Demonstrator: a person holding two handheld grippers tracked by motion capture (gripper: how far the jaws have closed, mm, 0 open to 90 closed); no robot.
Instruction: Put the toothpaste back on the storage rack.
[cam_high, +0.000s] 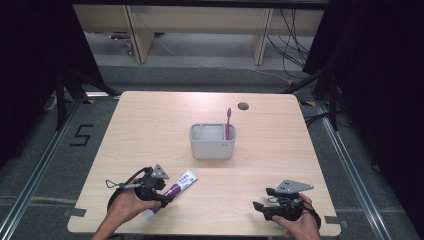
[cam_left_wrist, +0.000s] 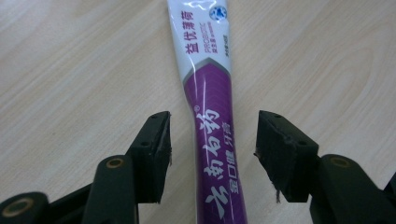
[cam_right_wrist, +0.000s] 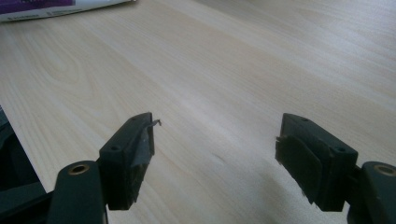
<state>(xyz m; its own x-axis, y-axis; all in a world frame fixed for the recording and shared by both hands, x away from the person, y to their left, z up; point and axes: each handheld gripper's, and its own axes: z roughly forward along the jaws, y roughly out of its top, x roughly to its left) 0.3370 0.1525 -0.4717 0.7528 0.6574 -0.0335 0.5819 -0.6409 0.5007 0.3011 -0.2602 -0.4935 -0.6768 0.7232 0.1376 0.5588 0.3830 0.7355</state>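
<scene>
I'm reading print on the toothpaste tube (cam_left_wrist: 212, 116): large white Chinese characters 云南白药 are running along its purple part, with smaller 金口健 牙膏 beside them. On the white part I'm making out 益优薄荷 and "PROBIOTIC" in small capitals; the finer line next to it is staying too small to read. A black "5" is showing on the floor (cam_high: 81, 135) left of the table.

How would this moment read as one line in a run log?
left tongs: open, astride toothpaste tube, not gripping | right tongs: open, nothing between | toothbrush: upright in grey holder
</scene>
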